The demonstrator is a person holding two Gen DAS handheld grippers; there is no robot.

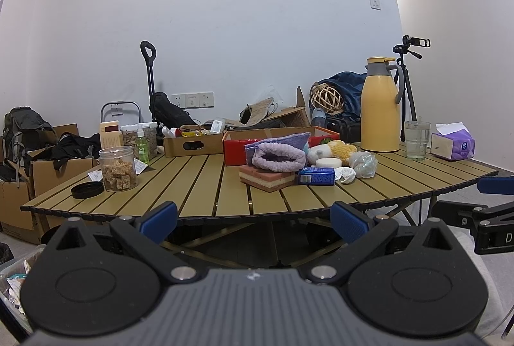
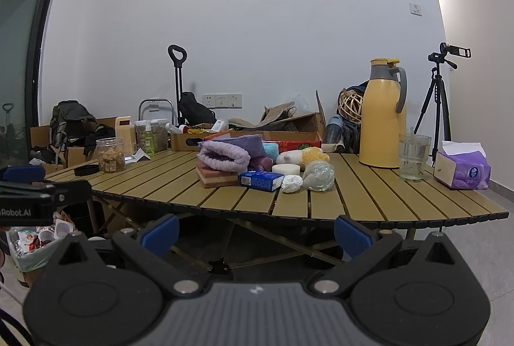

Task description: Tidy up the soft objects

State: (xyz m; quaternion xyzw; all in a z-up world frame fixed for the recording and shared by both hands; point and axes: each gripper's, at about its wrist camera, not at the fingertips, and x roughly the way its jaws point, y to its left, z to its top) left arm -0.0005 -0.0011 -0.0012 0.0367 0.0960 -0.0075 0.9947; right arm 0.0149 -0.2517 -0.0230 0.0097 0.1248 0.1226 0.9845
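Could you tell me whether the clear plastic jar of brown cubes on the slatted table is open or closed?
Open: the clear plastic jar has no lid on, and a black round lid lies beside it.

Slatted table (image 1: 199,185) carries sponge (image 1: 268,179), jar (image 1: 118,164), thermos (image 1: 380,106).

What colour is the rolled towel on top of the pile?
Pale purple; the towel shows best in the right wrist view.
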